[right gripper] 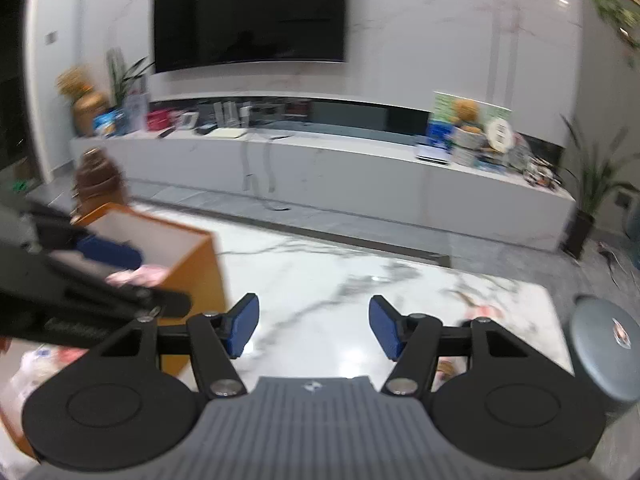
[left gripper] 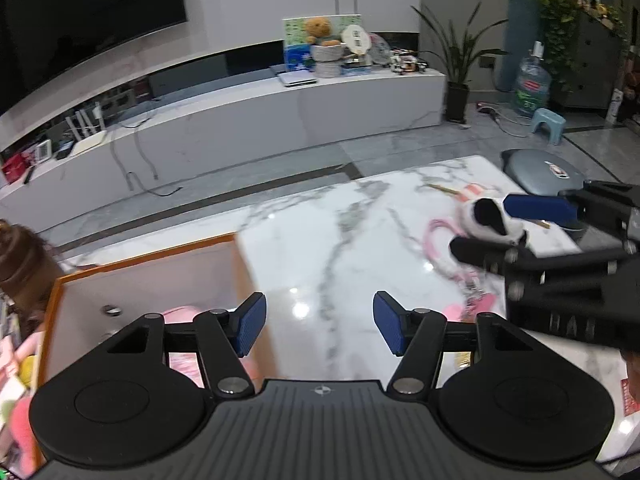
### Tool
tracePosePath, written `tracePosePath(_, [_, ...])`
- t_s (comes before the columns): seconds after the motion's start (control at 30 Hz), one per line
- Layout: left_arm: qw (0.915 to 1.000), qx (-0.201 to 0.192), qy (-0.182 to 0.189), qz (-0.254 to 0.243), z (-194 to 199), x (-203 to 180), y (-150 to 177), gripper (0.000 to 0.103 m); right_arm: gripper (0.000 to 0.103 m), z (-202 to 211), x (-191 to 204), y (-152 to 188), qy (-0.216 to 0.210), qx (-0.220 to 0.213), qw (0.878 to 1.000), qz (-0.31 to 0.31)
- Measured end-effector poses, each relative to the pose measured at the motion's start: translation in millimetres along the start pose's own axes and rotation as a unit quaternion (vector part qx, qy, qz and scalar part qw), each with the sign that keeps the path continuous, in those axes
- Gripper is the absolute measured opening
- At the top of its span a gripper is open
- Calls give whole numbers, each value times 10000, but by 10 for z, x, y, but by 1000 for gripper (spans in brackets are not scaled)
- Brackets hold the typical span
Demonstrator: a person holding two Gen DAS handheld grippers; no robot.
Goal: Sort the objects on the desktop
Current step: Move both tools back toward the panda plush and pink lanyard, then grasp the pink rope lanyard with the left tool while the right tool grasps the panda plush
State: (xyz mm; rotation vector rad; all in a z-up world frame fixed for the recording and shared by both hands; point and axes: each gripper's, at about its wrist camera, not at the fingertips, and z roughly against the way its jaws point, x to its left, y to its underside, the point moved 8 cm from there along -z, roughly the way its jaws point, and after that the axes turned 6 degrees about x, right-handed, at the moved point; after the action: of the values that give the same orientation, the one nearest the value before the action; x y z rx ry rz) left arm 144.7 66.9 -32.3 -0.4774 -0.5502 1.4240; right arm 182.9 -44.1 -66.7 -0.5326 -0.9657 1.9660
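Observation:
My left gripper (left gripper: 319, 320) is open and empty above the marble table (left gripper: 320, 240), by the right wall of an orange-rimmed box (left gripper: 152, 280) that holds pink items (left gripper: 180, 314). My right gripper (right gripper: 313, 326) is open and empty over the table (right gripper: 320, 300). In the left wrist view the right gripper (left gripper: 480, 224) hangs at the right, with a black-and-white plush toy (left gripper: 490, 220) between its fingers; whether they touch it I cannot tell. Below lies a pink cord (left gripper: 440, 236). In the right wrist view the left gripper (right gripper: 132, 276) reaches over the box (right gripper: 188, 264).
A grey round stool (left gripper: 540, 168) stands past the table's right edge, also in the right wrist view (right gripper: 604, 352). Small pinkish items (left gripper: 468, 192) lie at the table's far right. A white TV cabinet (right gripper: 320, 164) and a TV (right gripper: 248, 12) are beyond. Colourful items lie left of the box (left gripper: 16, 360).

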Motion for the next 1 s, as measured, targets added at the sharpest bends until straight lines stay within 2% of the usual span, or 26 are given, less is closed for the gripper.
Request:
tracePosePath(0.23, [9991,165,337,-179,-264,-448,6,70,70,-132,-796,149,499,180,9966,-628])
tracePosePath(0.47, [9964,334,542,-556,-562,-901,87,70,75,-378,-1166,326,643,438,9933,-851])
tracePosePath(0.87, [9924,178,862,-865,-1018,-1439,71,70,81,-686,-1246,308,552,583,9925,-926])
tracePosePath(1.0, [9936,182,842,-725,-1205,-1511,13,70,81,-759,-1269,296,607,615,9917,-952])
